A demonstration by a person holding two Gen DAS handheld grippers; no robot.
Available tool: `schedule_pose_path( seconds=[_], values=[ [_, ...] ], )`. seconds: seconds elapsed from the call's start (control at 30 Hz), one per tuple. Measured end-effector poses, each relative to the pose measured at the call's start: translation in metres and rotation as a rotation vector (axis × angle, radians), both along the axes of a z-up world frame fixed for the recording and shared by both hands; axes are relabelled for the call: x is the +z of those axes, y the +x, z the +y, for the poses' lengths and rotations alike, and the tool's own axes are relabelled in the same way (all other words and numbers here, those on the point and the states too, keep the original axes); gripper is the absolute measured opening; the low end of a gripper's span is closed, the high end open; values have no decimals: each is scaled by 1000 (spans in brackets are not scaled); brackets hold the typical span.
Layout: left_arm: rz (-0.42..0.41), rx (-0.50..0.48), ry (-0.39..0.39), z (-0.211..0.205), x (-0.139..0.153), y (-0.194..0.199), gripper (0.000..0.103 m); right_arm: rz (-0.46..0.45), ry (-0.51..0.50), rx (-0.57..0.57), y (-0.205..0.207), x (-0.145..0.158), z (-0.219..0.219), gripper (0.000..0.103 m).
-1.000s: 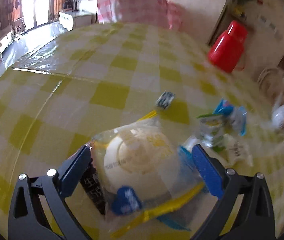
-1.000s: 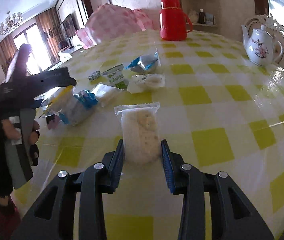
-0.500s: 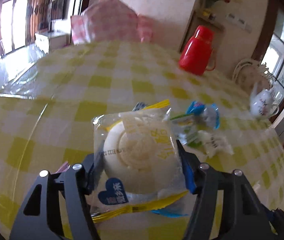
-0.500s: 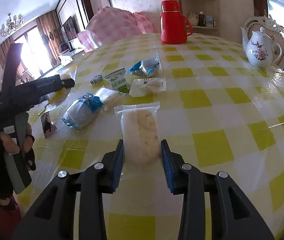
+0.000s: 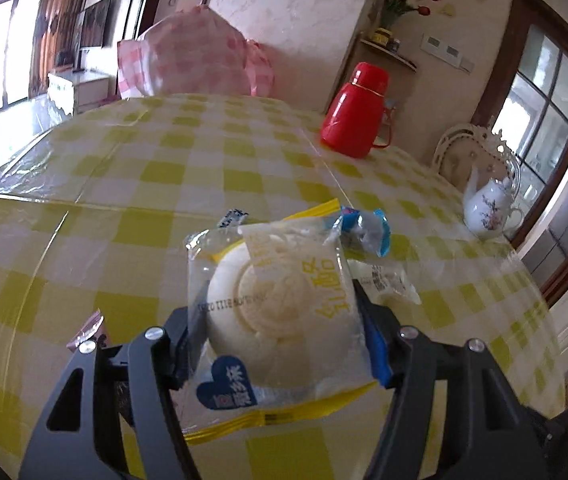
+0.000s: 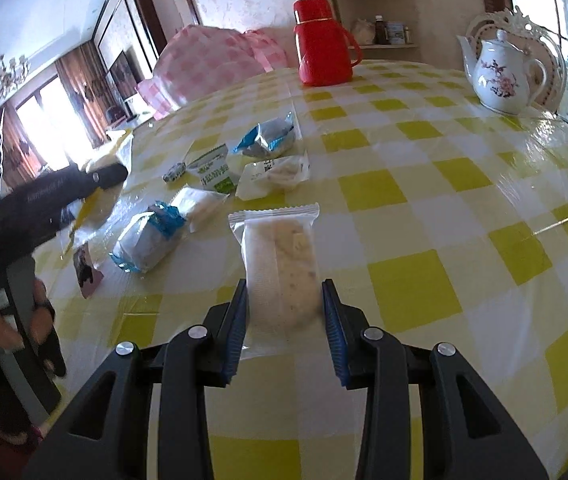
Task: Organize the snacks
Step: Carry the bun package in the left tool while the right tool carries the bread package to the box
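Left gripper point(image 5: 274, 344) has closed on the clear-wrapped round white bun point(image 5: 274, 300) and I've lifted it off the yellow-checked surface point(image 5: 132, 184). Right gripper point(image 6: 284, 316) hasn't moved, narrow jaws clamping the frosted-plastic oat bar point(image 6: 282, 264); both snacks are ready for sorting.

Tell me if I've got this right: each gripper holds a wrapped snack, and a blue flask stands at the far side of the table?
Nearly. The flask is red, not blue, as the right wrist view shows. The rest holds: the left gripper grips a round bun, the right gripper a long cake.
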State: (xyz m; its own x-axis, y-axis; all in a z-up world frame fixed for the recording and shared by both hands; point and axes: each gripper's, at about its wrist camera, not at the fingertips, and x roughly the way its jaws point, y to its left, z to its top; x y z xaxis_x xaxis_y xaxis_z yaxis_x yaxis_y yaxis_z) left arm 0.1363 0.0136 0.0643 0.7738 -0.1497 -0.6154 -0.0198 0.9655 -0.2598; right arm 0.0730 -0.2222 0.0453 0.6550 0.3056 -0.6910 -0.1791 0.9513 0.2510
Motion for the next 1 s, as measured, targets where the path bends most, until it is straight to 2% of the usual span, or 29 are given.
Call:
schedule_pose_path(
  seconds=[0.33,0.57,1.0],
  values=[
    [-5,-100,70,-42,-8,-36,66,2,3,-30,-13,-5,6,36],
    [-14,-93,104,-44,-10,-59,66,-19,-10,-80,-27,-4,4,36],
    [-59,-45,46,-17,-7,-108,66,-70,-23,-81,-67,3,16,36]
  ],
)
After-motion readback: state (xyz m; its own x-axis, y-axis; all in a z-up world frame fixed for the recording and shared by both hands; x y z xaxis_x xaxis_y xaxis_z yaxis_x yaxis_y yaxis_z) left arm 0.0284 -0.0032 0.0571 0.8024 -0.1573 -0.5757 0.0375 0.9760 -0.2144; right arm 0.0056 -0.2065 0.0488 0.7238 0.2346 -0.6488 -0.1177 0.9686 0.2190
